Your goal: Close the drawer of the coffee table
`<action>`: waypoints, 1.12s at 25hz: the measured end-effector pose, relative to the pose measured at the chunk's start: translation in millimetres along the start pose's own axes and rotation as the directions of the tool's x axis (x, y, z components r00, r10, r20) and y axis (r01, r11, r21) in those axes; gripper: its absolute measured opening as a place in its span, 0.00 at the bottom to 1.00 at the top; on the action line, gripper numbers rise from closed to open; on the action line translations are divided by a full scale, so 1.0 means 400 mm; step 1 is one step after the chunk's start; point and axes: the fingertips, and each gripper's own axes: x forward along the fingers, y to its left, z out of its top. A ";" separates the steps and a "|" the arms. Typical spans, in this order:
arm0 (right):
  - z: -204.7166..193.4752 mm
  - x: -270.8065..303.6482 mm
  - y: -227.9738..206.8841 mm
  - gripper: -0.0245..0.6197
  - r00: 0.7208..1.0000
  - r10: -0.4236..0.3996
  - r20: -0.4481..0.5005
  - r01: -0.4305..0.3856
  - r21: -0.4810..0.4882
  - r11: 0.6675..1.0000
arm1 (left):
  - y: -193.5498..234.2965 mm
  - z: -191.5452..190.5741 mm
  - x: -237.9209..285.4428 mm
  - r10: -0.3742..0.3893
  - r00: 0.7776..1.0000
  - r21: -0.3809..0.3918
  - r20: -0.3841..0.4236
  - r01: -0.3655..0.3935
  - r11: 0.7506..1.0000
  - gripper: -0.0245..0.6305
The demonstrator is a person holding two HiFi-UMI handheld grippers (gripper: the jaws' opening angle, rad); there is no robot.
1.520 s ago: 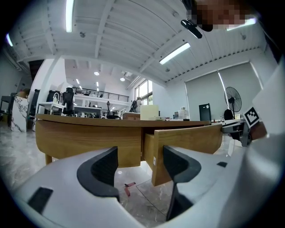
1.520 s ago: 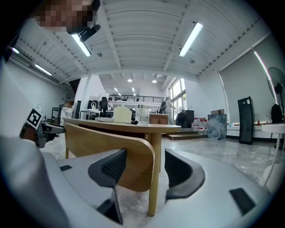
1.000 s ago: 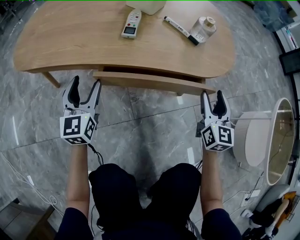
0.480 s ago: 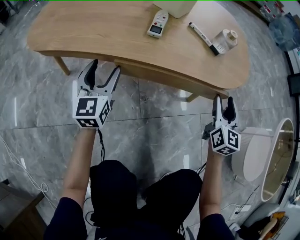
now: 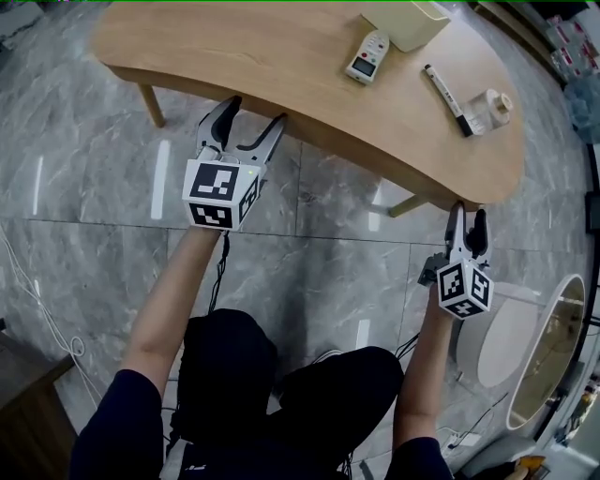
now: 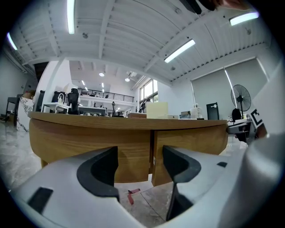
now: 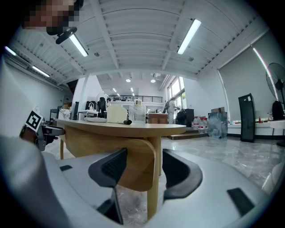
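Observation:
The wooden coffee table (image 5: 234, 47) runs across the top of the head view. Its drawer front (image 5: 356, 155) shows as a thin band under the front edge. My left gripper (image 5: 251, 117) is open and empty at the drawer's left end. In the left gripper view the left gripper (image 6: 140, 156) faces the seam between the apron and the drawer front (image 6: 191, 147), a short way off. My right gripper (image 5: 467, 217) is open and empty, just below the table's right end. The right gripper (image 7: 144, 156) looks at a curved wooden end panel (image 7: 133, 164) and a table leg (image 7: 153, 196).
On the table top lie a white handset (image 5: 367, 56), a marker (image 5: 448, 86), a small jar (image 5: 492, 106) and a pale box (image 5: 417, 23). A white round stool (image 5: 506, 337) and an oval hoop (image 5: 553, 366) stand at the lower right. A cable (image 5: 37, 309) trails over the grey floor.
The drawer front stood out from under the top a second ago and now shows only as a thin band. The left gripper has moved forward to the table's edge. The head view has swung left.

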 end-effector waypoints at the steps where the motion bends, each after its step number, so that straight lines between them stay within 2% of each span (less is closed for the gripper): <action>1: -0.001 0.004 0.002 0.44 1.000 0.002 0.001 -0.002 0.005 1.000 | 0.002 0.000 0.002 0.001 1.000 0.001 -0.001 -0.001 1.000 0.49; 9: -0.001 0.026 0.001 0.43 1.000 0.005 0.003 -0.005 0.020 1.000 | 0.008 0.003 0.018 0.003 1.000 0.006 -0.008 -0.003 1.000 0.49; 16: -0.006 0.032 0.000 0.43 1.000 0.002 0.006 -0.002 0.019 1.000 | 0.011 0.003 0.030 -0.005 1.000 -0.015 -0.001 0.005 1.000 0.50; 22: -0.023 0.018 0.007 0.43 1.000 -0.003 -0.030 0.003 0.005 1.000 | 0.007 -0.022 0.010 -0.009 0.999 -0.054 -0.038 0.007 0.999 0.50; 28: -0.010 0.032 0.003 0.43 1.000 0.007 -0.019 -0.006 0.019 1.000 | 0.009 -0.007 0.024 -0.007 1.000 -0.032 -0.025 0.006 0.999 0.50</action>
